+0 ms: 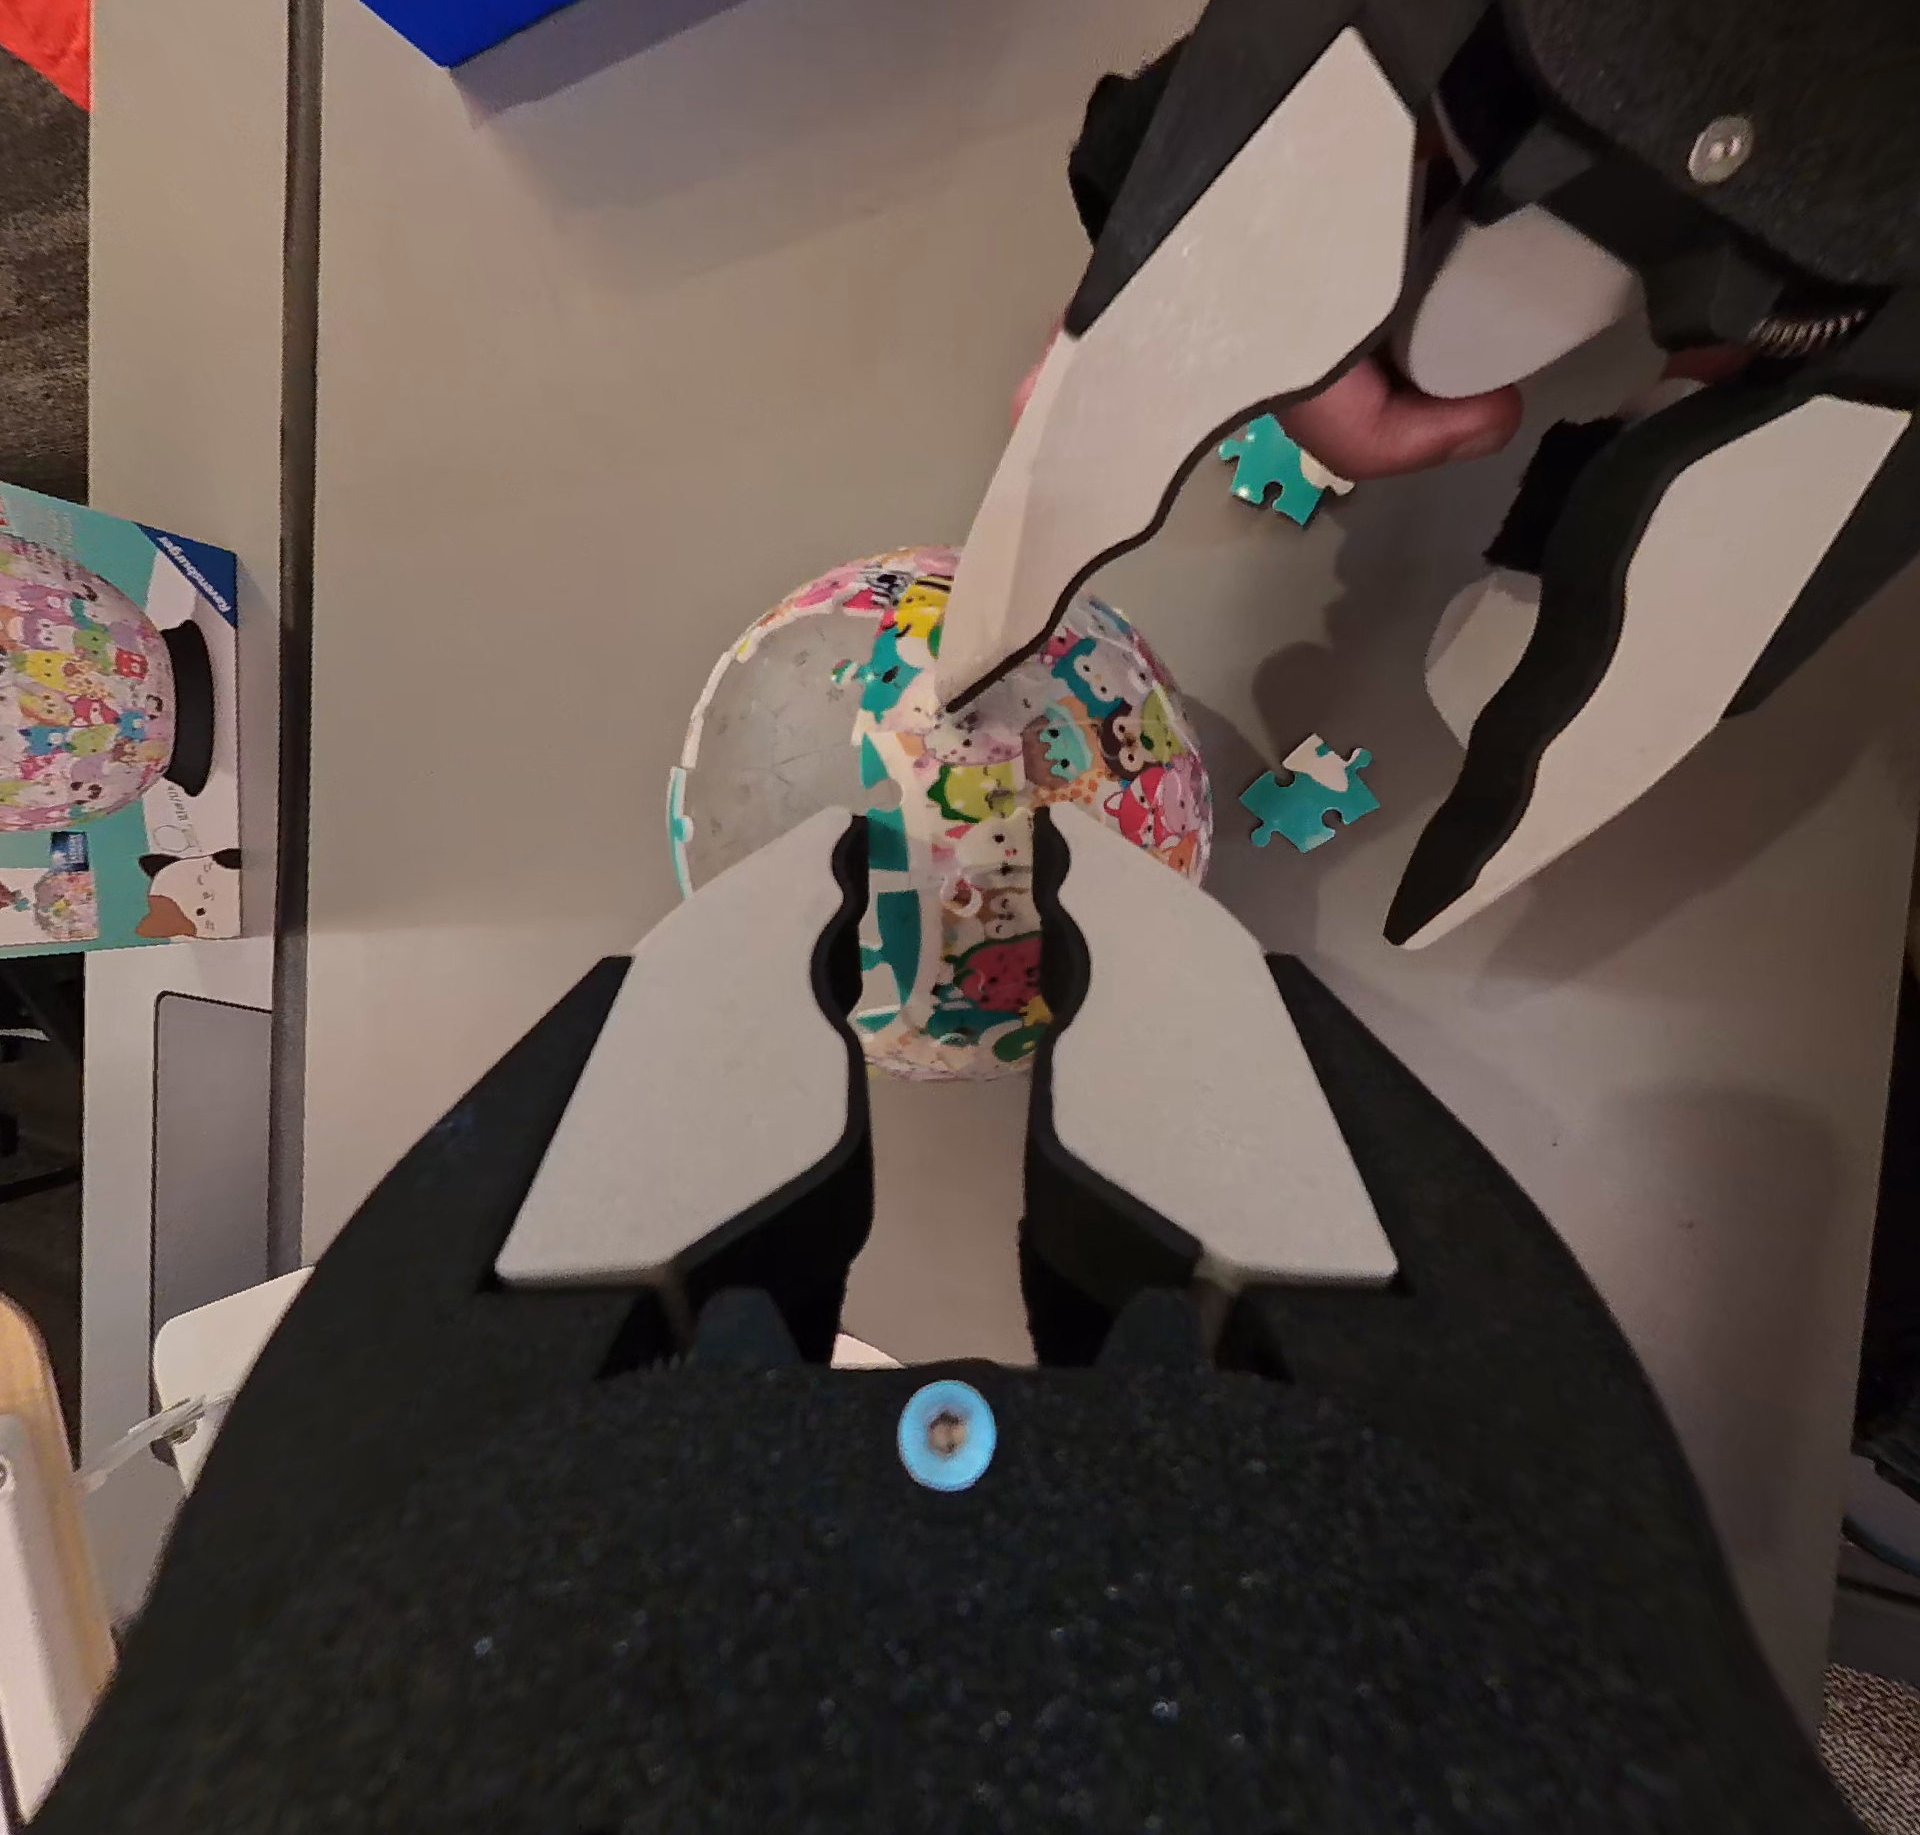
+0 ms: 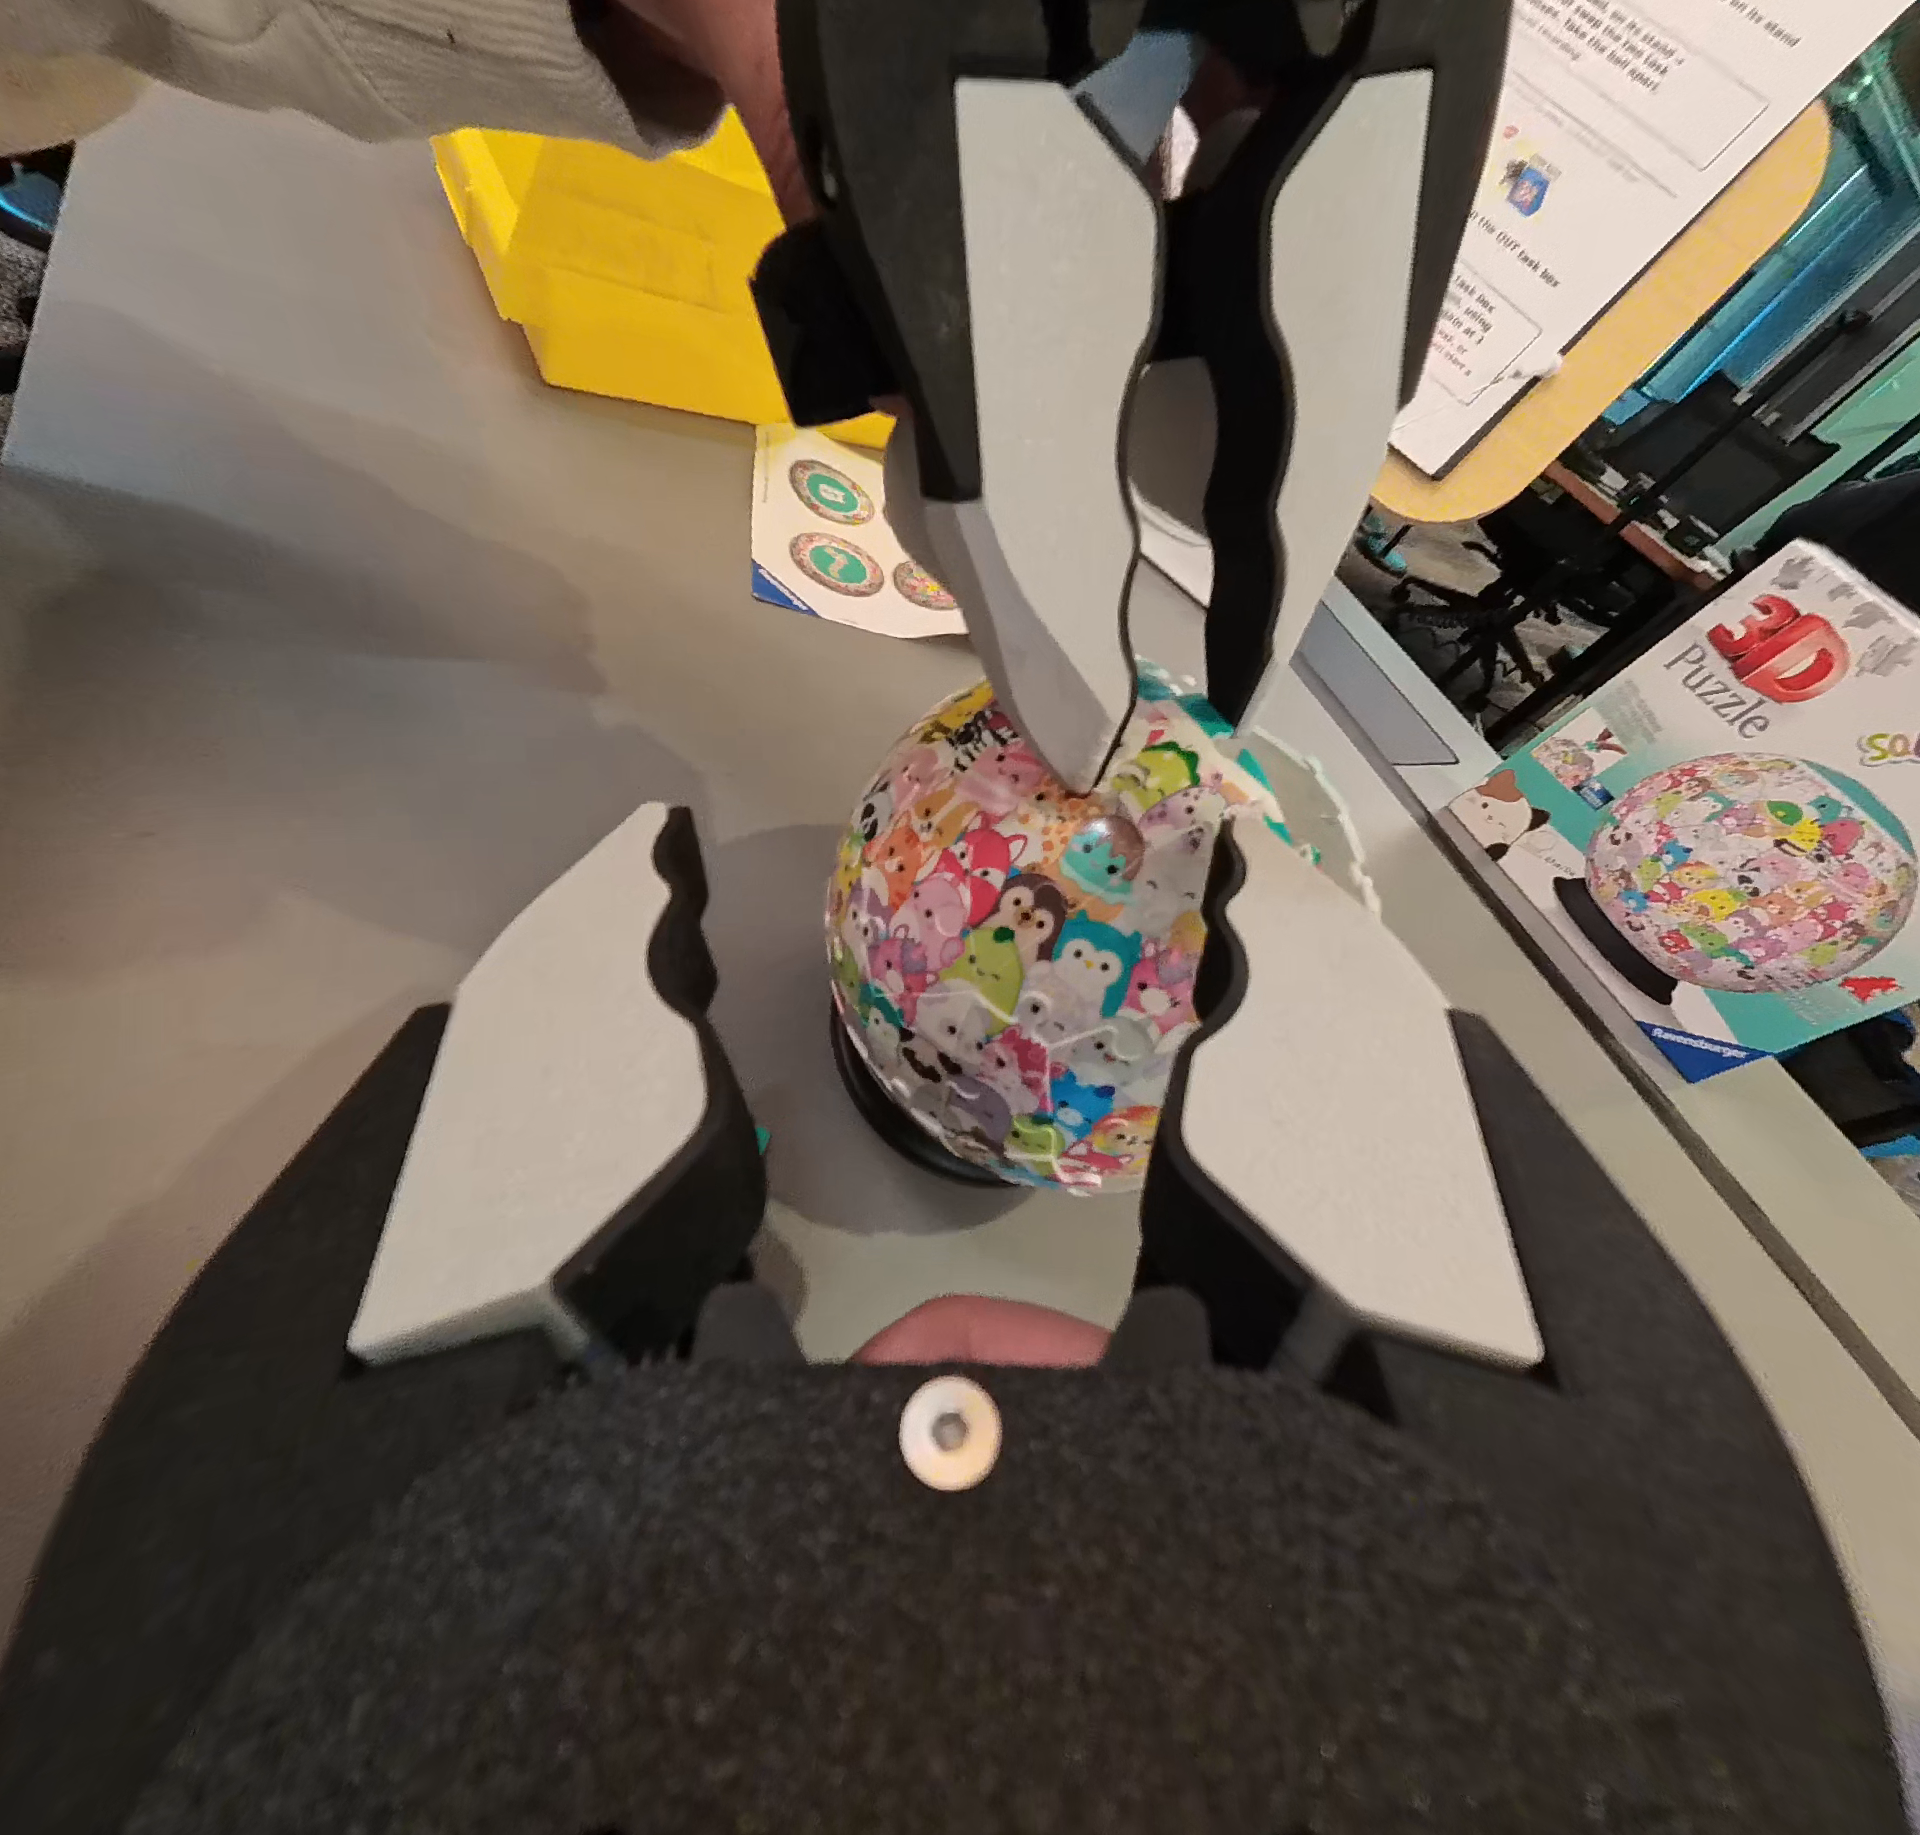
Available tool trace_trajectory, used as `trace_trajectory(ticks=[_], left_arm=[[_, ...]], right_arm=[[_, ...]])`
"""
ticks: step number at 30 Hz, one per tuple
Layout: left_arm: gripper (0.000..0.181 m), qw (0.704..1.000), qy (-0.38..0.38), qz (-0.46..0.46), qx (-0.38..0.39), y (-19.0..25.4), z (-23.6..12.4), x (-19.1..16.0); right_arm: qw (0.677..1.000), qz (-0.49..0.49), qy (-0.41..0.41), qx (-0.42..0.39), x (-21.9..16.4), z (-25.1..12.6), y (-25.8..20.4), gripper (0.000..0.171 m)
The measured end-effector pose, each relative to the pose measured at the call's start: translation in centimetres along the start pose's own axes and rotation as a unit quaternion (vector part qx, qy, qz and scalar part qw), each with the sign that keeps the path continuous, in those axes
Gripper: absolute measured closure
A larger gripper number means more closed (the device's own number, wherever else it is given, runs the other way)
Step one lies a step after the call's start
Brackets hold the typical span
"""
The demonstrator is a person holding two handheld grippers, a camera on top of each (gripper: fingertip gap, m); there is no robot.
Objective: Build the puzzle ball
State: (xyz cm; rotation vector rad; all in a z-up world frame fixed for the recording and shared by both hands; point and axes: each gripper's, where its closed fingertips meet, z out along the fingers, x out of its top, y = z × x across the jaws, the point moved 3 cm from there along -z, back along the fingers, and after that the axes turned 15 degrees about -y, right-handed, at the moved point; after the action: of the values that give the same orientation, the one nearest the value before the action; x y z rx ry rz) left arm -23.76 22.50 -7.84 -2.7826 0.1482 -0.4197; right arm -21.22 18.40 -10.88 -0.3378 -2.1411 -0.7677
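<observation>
Nearest the left lens: the left gripper (image 1: 945, 829) has its fingers a narrow gap apart, with their tips at the puzzle ball (image 1: 1081, 746).
Left grip: the right wrist view shows one tip on the printed outside and the other by the broken rim. They seem to straddle the shell edge, but I cannot tell whether they pinch it.
Nearest the right lens: the right gripper (image 2: 945, 835) is spread wide and holds nothing. The ball sits between its fingers, with one tip touching the shell near the rim.
Ball: it stands on a dark stand (image 2: 883, 1110), ahead of both grippers. It is mostly closed, with an unfinished opening that shows the plain inside on the far side from the right gripper.
Key relation: the gap faces away from the right gripper and lies beside the left fingertips. The left is therefore better placed to steady the ball, and the empty right to fetch.
Loose pieces: one teal piece (image 1: 1309, 793) lies flat just beside the ball. A second teal piece (image 1: 1278, 476) lies farther off, near the person's finger (image 1: 1423, 424). Both are on the right gripper's side.
Likely next call: the right fingers will probably have to narrow on a thin flat piece, which may be awkward to lift.
Surface: pale grey table (image 1: 623, 383), smooth, with bare room around the stand.
Farther back: puzzle box (image 2: 1714, 850), a yellow bin (image 2: 623, 258) and a printed leaflet (image 2: 821, 538).
</observation>
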Motion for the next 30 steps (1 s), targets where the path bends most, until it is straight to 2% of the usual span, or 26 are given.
trace_trajectory(ticks=[12,19,24,30], left_arm=[[0.152,1.000,0.000,0.000,0.001,0.1,0.0,0.0],[0.152,1.000,0.019,-0.011,0.002,0.2,-0.5,0.2],[0.152,0.999,0.033,-0.034,0.018,0.3,-1.2,0.2],[0.152,0.996,0.041,-0.072,0.032,1.1,-2.1,-0.7]], right_arm=[[1.000,0.007,0.011,0.002,0.1,-0.9,0.1,0.081],[0.998,0.063,-0.011,-0.008,-3.9,-3.0,2.0,0.089],[0.995,0.094,0.008,0.012,-3.7,-3.1,2.5,0.091],[0.996,0.089,-0.007,0.012,-4.7,-3.3,3.0,0.094]])
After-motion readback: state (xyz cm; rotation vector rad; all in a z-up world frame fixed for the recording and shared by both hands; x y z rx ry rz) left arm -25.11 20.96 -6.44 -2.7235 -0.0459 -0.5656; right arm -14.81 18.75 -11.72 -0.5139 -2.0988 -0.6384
